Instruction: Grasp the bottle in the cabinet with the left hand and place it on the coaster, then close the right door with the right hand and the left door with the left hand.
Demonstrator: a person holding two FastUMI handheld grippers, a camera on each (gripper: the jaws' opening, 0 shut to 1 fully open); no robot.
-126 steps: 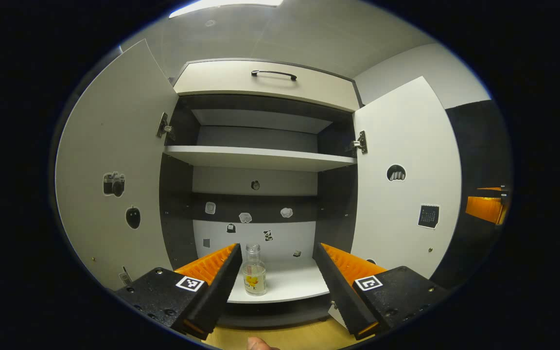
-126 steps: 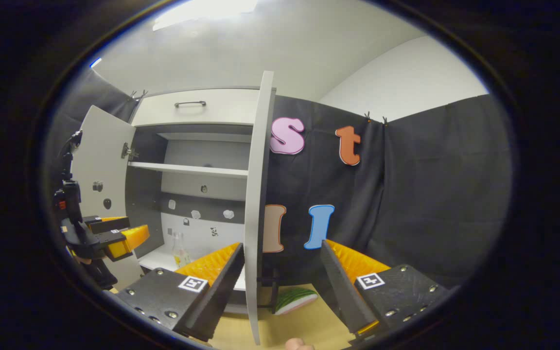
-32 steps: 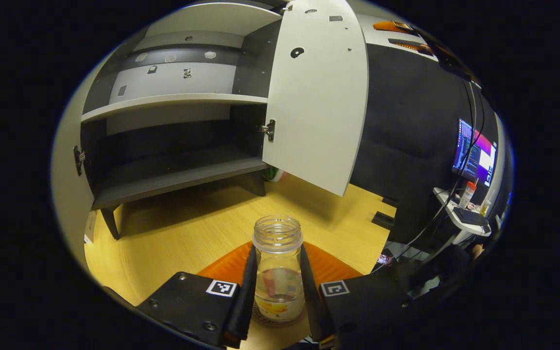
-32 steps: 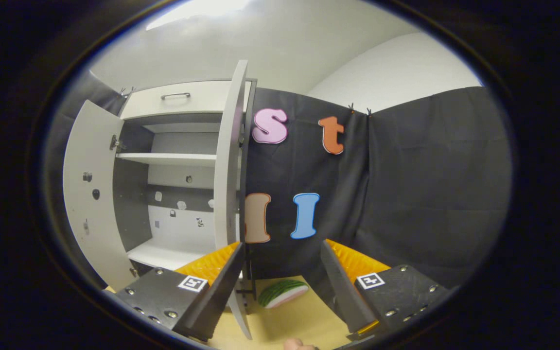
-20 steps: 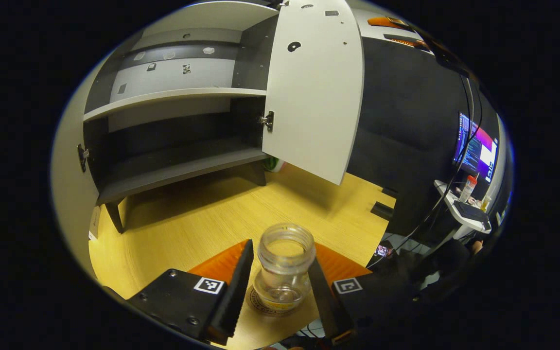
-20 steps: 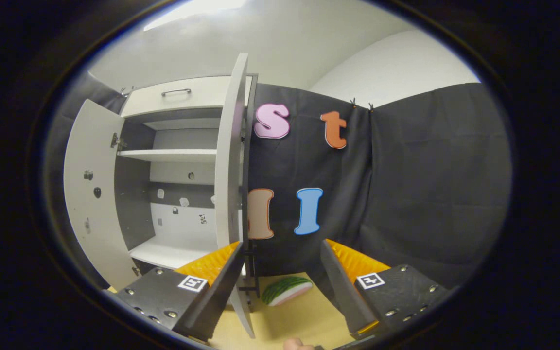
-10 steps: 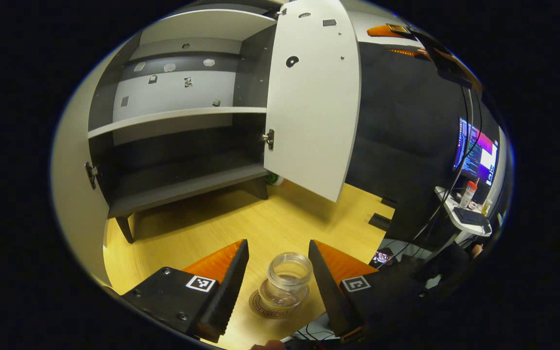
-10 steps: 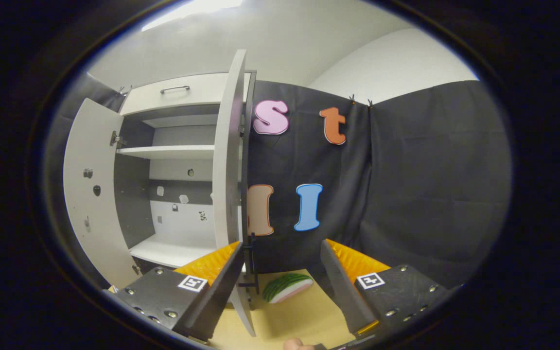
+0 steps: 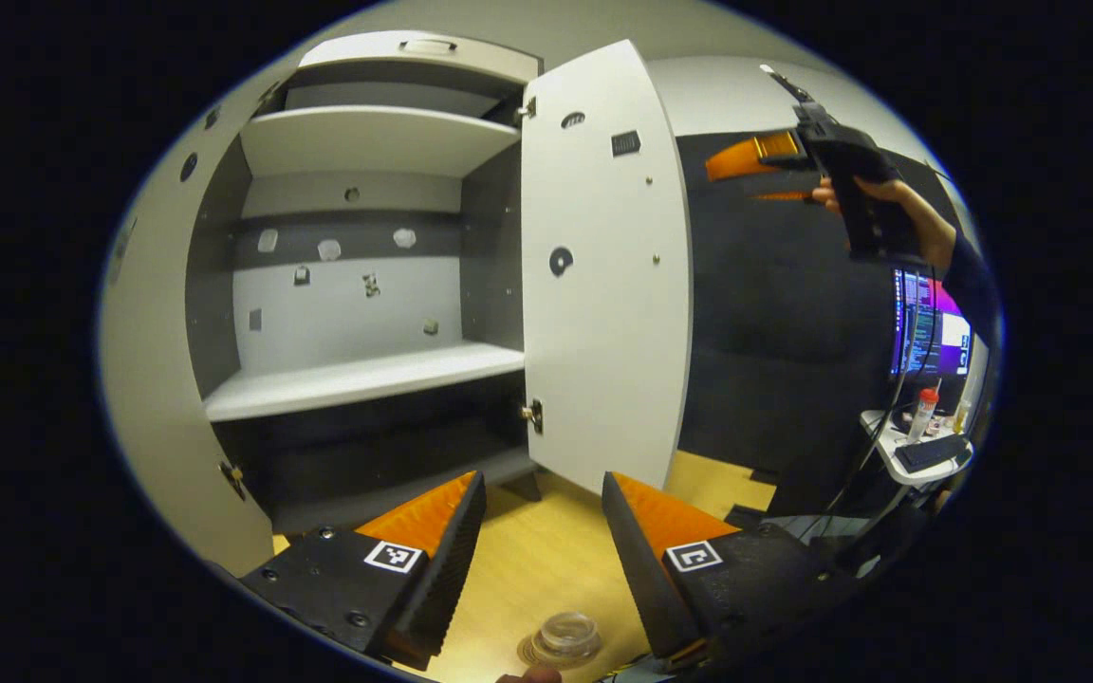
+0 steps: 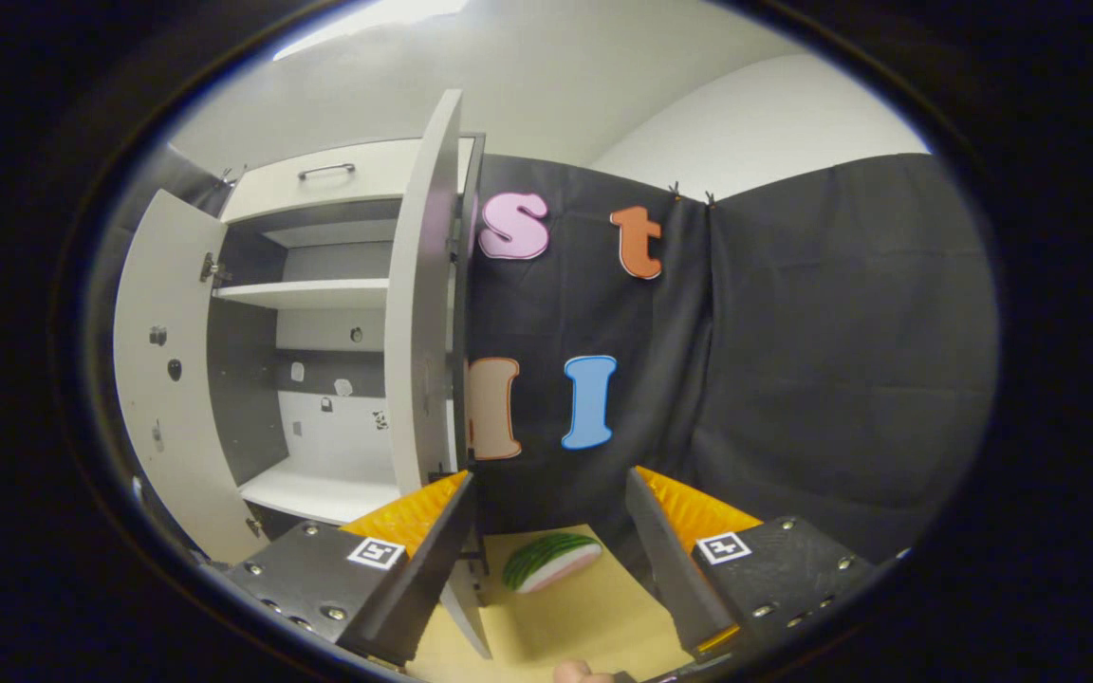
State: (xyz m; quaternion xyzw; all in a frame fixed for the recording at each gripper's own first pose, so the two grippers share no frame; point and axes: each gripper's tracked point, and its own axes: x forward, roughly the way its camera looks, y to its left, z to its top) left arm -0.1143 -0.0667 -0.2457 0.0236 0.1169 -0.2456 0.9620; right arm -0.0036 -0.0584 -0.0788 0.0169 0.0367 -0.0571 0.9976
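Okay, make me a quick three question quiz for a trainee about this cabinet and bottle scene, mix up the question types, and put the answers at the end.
1. True or false: the bottle stands on the coaster.
2. The left gripper is: A) open, B) shut on the bottle.
3. Fill in: the cabinet's right door is ____.

Key: 1 true. 2 A. 3 open.

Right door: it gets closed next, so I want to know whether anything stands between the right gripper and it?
Nothing visible does. In the right gripper view the right gripper is open, and the right door stands edge-on just ahead and to its left. The watermelon slice lies low on the table, beside the door.
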